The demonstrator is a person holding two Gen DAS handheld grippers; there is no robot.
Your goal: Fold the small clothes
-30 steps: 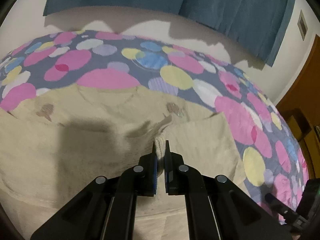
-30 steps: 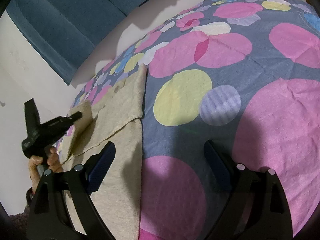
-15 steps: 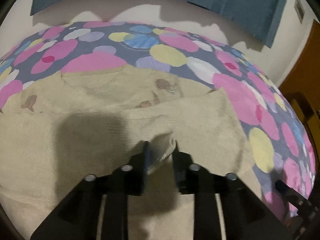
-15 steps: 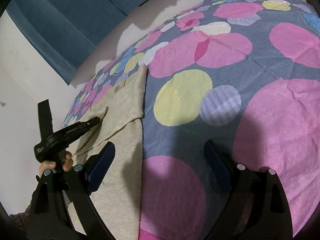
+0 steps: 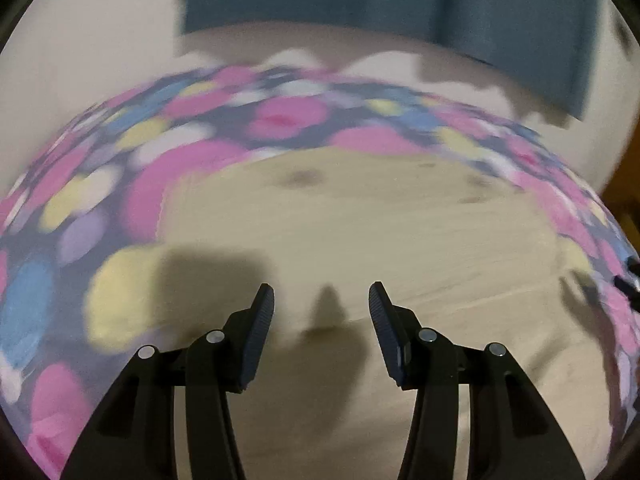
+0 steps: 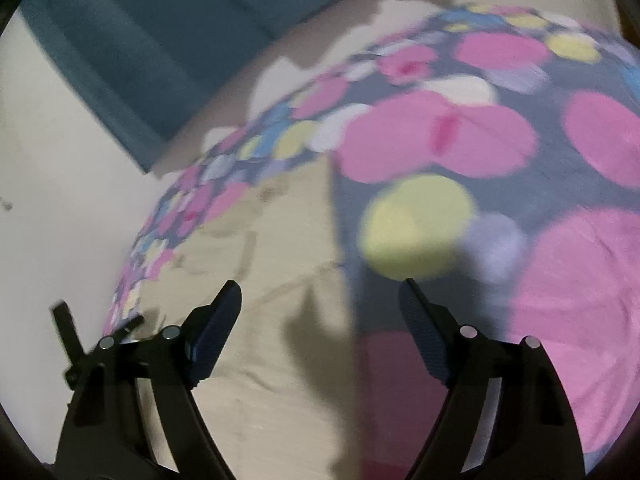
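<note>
My left gripper (image 5: pixel 321 300) and right gripper (image 6: pixel 320 296) are matte black, with silver round screws and dark blue ribbed pads (image 5: pixel 260 332) on the fingers.

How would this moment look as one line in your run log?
left gripper: open, empty | right gripper: open, empty | beige garment: flat on dotted bedsheet | frames blurred

The beige garment (image 5: pixel 360 240) is soft matt knit cloth. The dotted bedsheet (image 6: pixel 520 140) is smooth matt fabric. Both claws (image 5: pixel 321 300) (image 6: pixel 320 292) look matt black plastic with ribbed pads.
</note>
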